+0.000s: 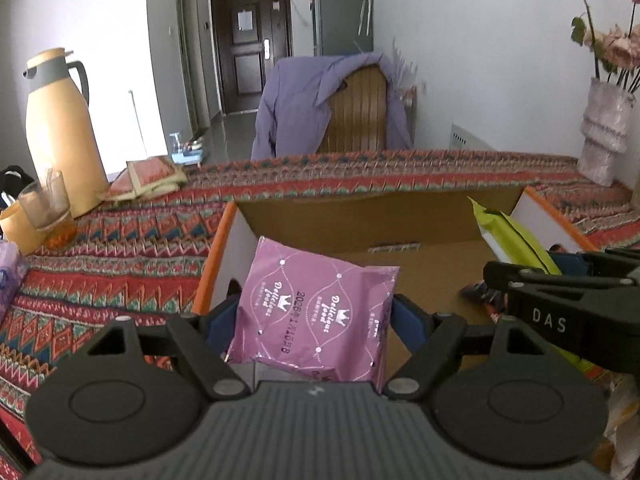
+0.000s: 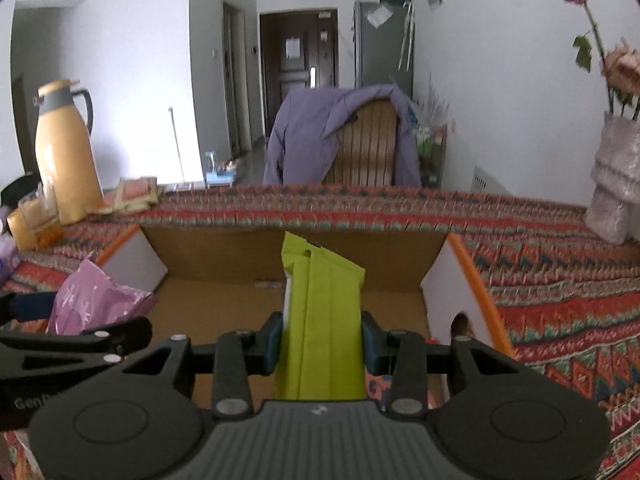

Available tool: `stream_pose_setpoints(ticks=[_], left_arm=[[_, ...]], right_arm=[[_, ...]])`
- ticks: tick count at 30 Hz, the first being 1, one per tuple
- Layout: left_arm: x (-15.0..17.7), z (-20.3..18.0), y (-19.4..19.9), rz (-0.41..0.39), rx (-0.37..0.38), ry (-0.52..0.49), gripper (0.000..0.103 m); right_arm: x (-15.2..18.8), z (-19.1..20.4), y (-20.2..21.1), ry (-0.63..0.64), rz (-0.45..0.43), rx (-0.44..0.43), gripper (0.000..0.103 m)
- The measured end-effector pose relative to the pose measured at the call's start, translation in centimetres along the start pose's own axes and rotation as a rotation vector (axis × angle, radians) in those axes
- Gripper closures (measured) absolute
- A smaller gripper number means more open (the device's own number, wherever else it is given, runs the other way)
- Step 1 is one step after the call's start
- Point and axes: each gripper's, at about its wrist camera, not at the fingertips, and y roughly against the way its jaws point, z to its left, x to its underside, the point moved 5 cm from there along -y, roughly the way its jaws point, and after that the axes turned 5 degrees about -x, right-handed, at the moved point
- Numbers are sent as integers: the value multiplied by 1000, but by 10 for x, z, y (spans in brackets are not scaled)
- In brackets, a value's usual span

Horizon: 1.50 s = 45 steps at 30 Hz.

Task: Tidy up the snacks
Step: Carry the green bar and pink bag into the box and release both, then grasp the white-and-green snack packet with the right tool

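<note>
Over the cardboard box [image 1: 400, 220], each tool clamps a packet: left purple [image 1: 316, 316], right green [image 2: 324, 320].

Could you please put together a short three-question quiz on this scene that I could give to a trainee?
1. True or false: the left gripper grips a purple snack packet.
2. What does the right gripper hold? A) a glass cup B) a green snack packet C) nothing
3. Fill in: both packets are held over an open cardboard ____.

Key
1. True; its pads press on the packet's two sides.
2. B; the packet stands upright between the blue pads.
3. box; it sits on the patterned tablecloth.
</note>
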Motion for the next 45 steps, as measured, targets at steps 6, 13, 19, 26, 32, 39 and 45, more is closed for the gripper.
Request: stream_pose_setpoints(ticks=[6,13,19,26,32,39,45], left_arm=[[2,7,5,-8,14,27,14],[-4,18,28,-82,24,67,0],[-2,29,51,-119,41,98,0],[14,40,92,-174,105,138,0],[39,49,119,-204,115,137,0],[80,62,130,-171,137,153,0],[110,75,131,-127,122,168,0]], right_arm=[[5,-2,7,-4,11,-11,47],[-1,-9,33,-21,-55,-5,1],[0,-19,69,-38,-124,-15,0],[19,-19,114,-9,-183,-16,0],[49,-22,146,32,-193,7,0],[94,-44,165,59,-140,61,0],[131,-72,157,43,-40,120,0]])
